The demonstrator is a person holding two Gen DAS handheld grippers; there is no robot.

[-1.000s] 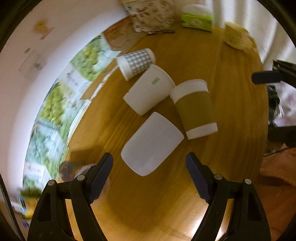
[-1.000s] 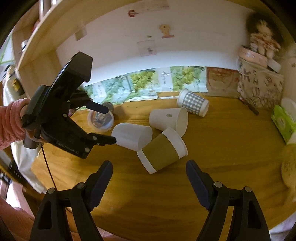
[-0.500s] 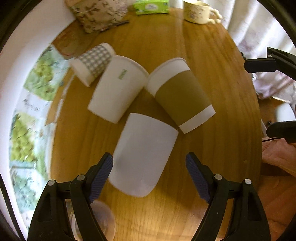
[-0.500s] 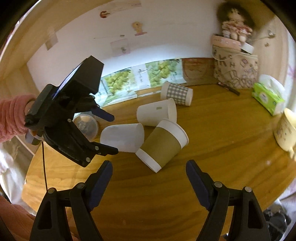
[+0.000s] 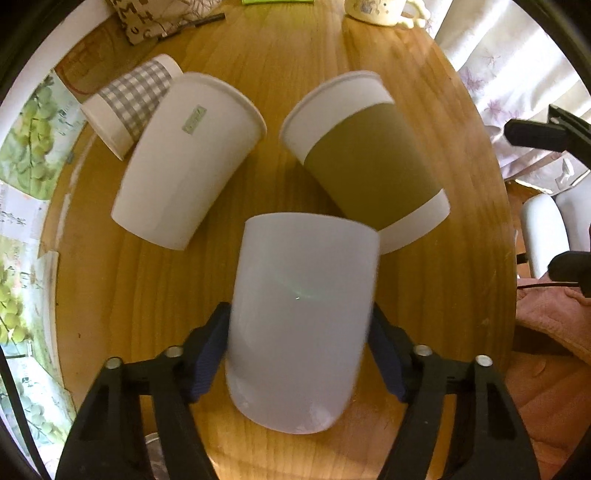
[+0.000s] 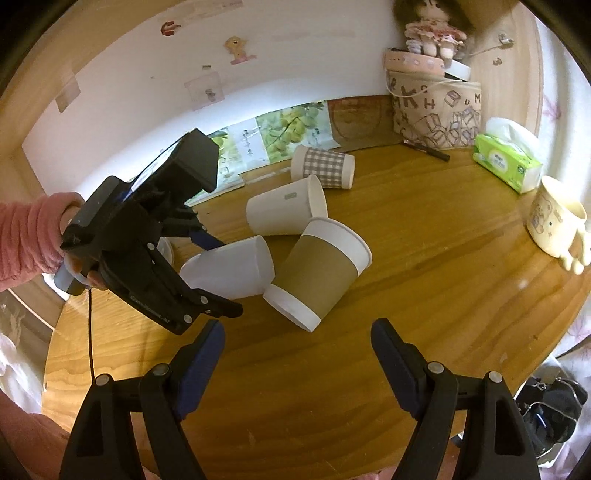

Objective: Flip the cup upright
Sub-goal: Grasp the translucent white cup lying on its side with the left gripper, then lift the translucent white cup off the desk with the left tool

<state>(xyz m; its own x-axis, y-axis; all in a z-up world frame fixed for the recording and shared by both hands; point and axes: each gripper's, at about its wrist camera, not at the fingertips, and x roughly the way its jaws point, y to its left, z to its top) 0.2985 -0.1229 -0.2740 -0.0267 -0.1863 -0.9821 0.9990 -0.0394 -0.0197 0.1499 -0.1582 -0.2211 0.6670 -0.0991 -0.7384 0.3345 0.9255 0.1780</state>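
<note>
Already straddling the lying white cup point(image 5: 301, 317), left gripper point(image 5: 299, 354) wide, not clamped; could nudge the brown cup point(image 5: 369, 162) touching its far rim. Right gripper point(image 6: 297, 354) open, empty.

Round wooden tabletop point(image 6: 424, 295), warm honey grain, glossy under yellowish indoor light. White wall point(image 6: 295, 74) behind it carried small stickers and a taped clear card. Printed sheets showing green grapes point(image 6: 291, 129) leaned along the wall base. Wooden shelf frame point(image 6: 37, 122) curved over at left. Lettered fabric bag point(image 6: 436, 114) stood at the back, a doll point(image 6: 432, 33) seated above it. Pale floral curtain point(image 5: 517, 92) hung beyond the tabletop edge.
</note>
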